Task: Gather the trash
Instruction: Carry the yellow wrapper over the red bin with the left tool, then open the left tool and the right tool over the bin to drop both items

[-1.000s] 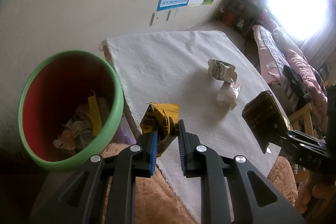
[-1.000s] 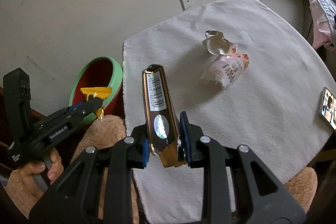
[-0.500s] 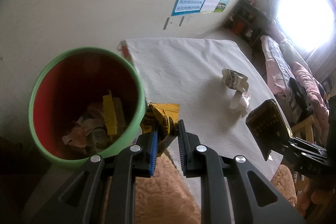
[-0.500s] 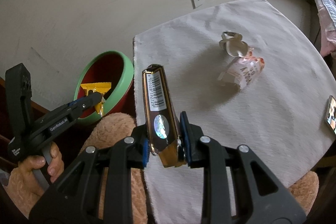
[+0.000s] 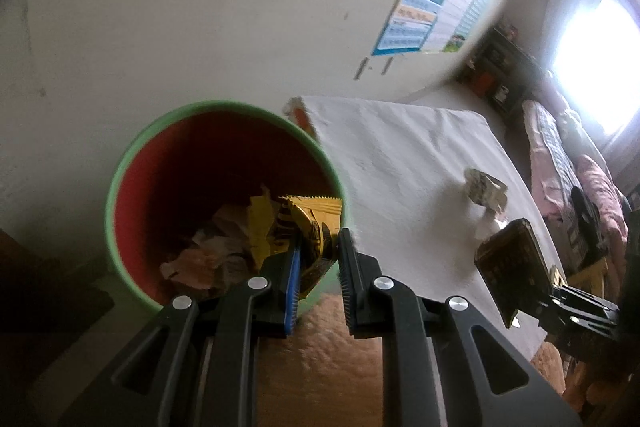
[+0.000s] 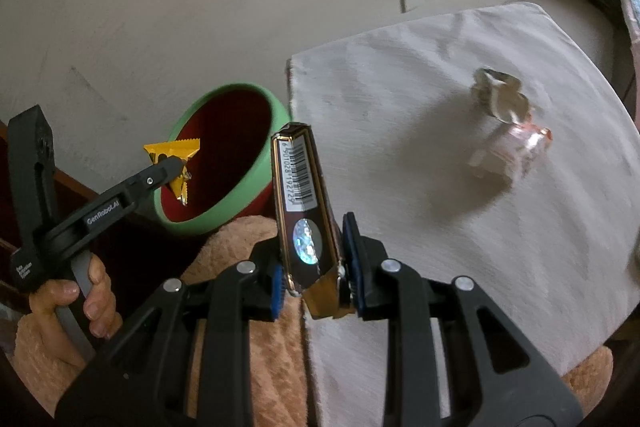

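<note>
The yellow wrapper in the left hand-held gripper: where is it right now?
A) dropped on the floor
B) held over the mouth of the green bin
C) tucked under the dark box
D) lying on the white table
B: the yellow wrapper is pinched in the left hand-held gripper above the open green bin, not yet released.

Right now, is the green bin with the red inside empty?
No, the green bin with the red inside already has crumpled paper and wrapper scraps lying at its bottom.
</note>
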